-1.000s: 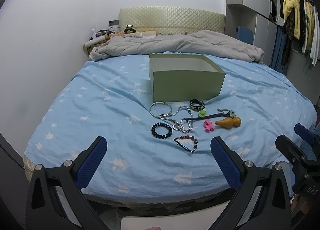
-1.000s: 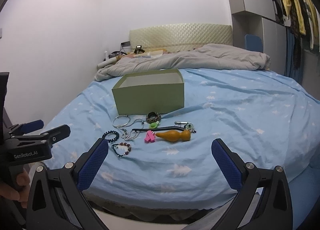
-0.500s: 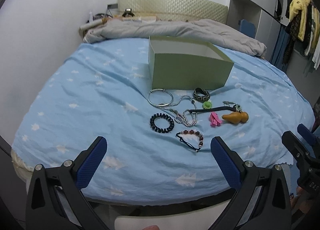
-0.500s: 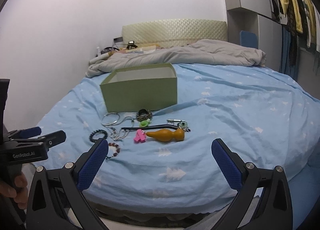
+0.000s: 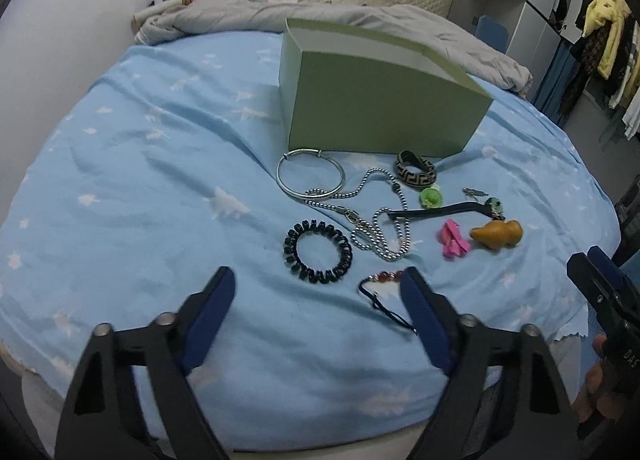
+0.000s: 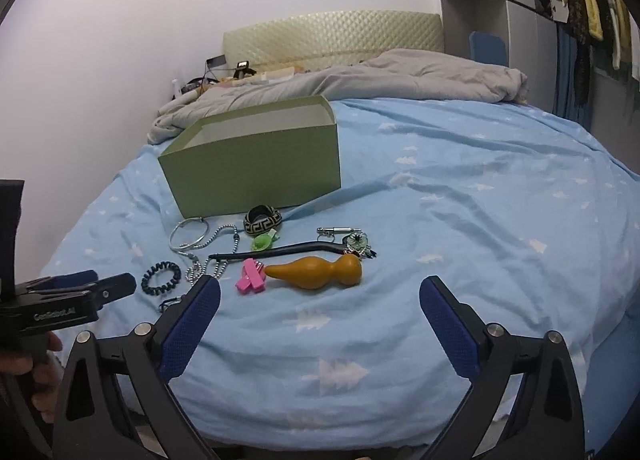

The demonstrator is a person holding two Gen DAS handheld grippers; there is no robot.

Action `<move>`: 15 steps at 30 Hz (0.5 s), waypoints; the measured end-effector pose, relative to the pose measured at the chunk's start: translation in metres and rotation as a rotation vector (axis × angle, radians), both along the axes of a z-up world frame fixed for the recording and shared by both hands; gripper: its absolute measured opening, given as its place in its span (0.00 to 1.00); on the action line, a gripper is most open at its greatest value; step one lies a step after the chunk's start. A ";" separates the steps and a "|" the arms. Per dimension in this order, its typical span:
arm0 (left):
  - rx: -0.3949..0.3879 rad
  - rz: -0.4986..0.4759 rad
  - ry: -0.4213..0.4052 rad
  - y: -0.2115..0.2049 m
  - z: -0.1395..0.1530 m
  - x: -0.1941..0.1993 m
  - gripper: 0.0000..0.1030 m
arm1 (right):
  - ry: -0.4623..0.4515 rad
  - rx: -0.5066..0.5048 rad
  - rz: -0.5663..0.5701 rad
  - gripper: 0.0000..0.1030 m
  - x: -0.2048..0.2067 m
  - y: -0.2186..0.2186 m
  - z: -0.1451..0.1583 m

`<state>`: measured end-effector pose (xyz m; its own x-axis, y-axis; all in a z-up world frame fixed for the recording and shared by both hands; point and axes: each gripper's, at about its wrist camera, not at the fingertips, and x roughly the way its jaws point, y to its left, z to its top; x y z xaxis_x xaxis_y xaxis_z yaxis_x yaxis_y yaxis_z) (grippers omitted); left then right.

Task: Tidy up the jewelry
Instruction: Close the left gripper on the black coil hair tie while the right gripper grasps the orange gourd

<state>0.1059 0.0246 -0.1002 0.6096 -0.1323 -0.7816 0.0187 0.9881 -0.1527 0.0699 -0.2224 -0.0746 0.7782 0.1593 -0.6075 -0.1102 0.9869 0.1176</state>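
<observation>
An open green box (image 5: pixel 380 100) (image 6: pixel 256 164) stands on the blue bedsheet (image 5: pixel 140 188). In front of it lie a silver bangle (image 5: pixel 310 176), a bead chain (image 5: pixel 380 228), a black coil band (image 5: pixel 318 252), a patterned bangle (image 5: pixel 415 173), a green charm (image 5: pixel 431 197), a pink clip (image 5: pixel 454 239), an orange gourd (image 5: pixel 498 234) (image 6: pixel 316 270), a black stick (image 6: pixel 280 250) and a red-bead bracelet (image 5: pixel 384 278). My left gripper (image 5: pixel 318 300) is open just short of the coil band. My right gripper (image 6: pixel 320 308) is open, just short of the gourd.
A grey duvet (image 6: pixel 360 76) is bunched at the head of the bed under a padded headboard (image 6: pixel 332 32). Wardrobes and hanging clothes (image 5: pixel 604 36) stand to the right. The white wall (image 6: pixel 120 40) runs along the bed's left side.
Both grippers have moved forward and lower toward the jewelry. The left gripper's jaws have narrowed somewhat. Nothing on the bed has moved.
</observation>
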 end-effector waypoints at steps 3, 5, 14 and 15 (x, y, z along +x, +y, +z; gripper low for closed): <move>-0.010 -0.001 0.018 0.005 -0.007 0.012 0.70 | 0.032 0.000 0.004 0.97 0.013 0.002 -0.010; -0.016 -0.003 0.027 0.007 -0.011 0.019 0.63 | 0.049 -0.002 0.012 0.97 0.023 0.005 -0.016; -0.007 -0.029 0.070 0.008 -0.028 0.041 0.43 | 0.105 -0.027 0.013 0.97 0.053 0.018 -0.037; -0.006 -0.031 0.076 0.009 -0.030 0.043 0.40 | 0.109 -0.031 0.017 0.97 0.056 0.020 -0.039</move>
<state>0.1492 0.0333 -0.1302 0.5444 -0.1547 -0.8244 0.0375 0.9864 -0.1603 0.1261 -0.2021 -0.1134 0.7048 0.1521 -0.6929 -0.1156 0.9883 0.0995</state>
